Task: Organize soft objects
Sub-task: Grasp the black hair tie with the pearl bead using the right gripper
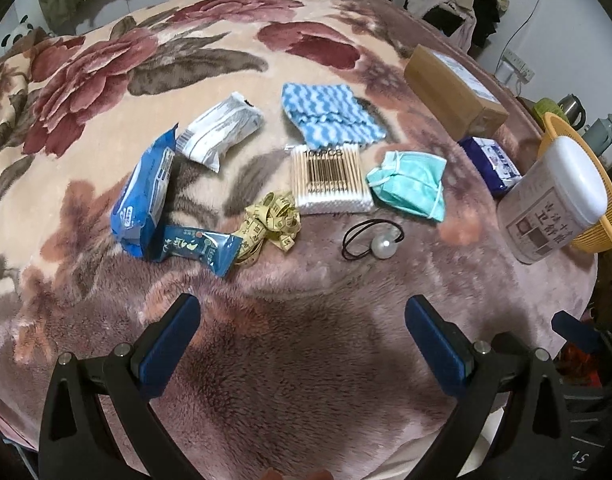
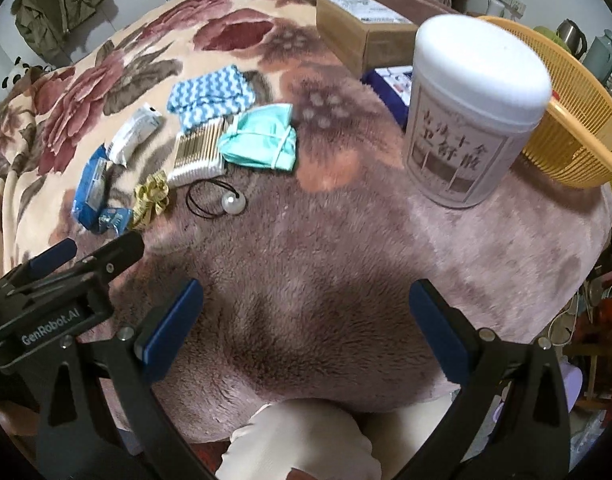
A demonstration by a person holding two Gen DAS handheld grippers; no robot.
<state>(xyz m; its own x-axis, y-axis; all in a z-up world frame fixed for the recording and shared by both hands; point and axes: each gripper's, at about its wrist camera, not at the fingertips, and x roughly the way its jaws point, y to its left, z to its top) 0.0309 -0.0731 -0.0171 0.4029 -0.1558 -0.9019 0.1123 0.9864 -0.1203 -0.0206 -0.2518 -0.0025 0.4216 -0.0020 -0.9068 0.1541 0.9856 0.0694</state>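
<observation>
Fleece blanket (image 1: 306,360) with a rose print covers the bed. From the left wrist, the left gripper (image 1: 302,312) hovers with jaws wide and empty; the soft things lie ahead of it: a green face mask (image 1: 410,184), a blue wavy cloth (image 1: 330,114), a yellow tape measure (image 1: 272,222).

From the right wrist, the right gripper (image 2: 306,294) is likewise wide and empty. The mask (image 2: 262,142) sits ahead and left, the orange basket (image 2: 574,120) to the right, so I judge the right nearer the basket.
</observation>
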